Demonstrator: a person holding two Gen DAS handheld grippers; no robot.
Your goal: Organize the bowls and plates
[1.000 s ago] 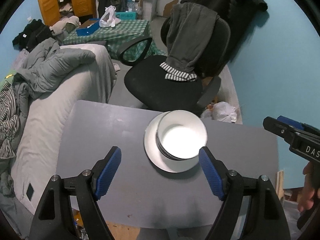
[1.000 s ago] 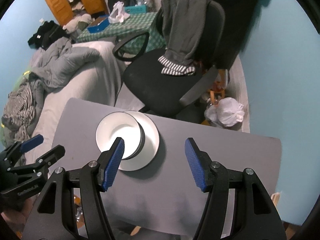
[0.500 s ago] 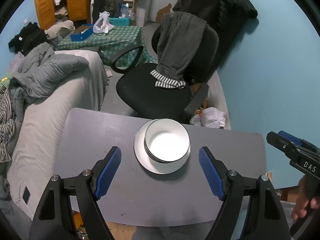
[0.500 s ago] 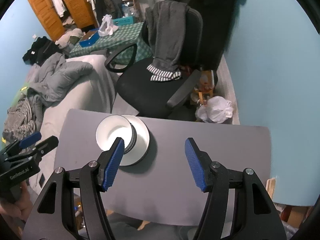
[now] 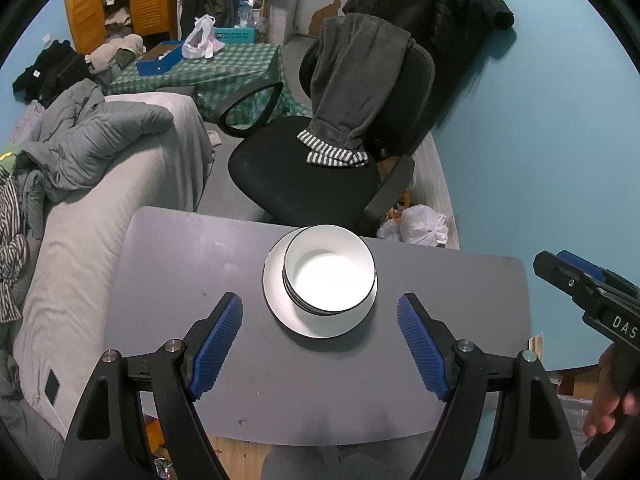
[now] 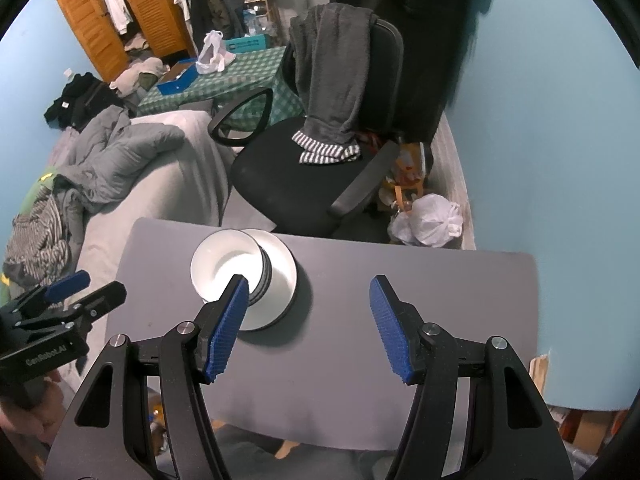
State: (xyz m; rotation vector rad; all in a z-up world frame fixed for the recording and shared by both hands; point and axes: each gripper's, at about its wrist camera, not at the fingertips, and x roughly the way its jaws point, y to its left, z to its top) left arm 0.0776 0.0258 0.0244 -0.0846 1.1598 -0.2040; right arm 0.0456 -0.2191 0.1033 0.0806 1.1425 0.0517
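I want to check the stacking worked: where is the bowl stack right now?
The stacked bowls sit on the white plate on the grey table, near its far edge by the black office chair; in the left wrist view they lie ahead between the open fingers.

A lived-in bedroom: rumpled bed, wooden wardrobe, clothes draped over an office chair, blue walls

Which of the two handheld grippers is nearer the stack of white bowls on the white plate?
Left. The left gripper hangs right over the stack of white bowls, open. The right gripper sits off to the stack's right, over bare grey table.
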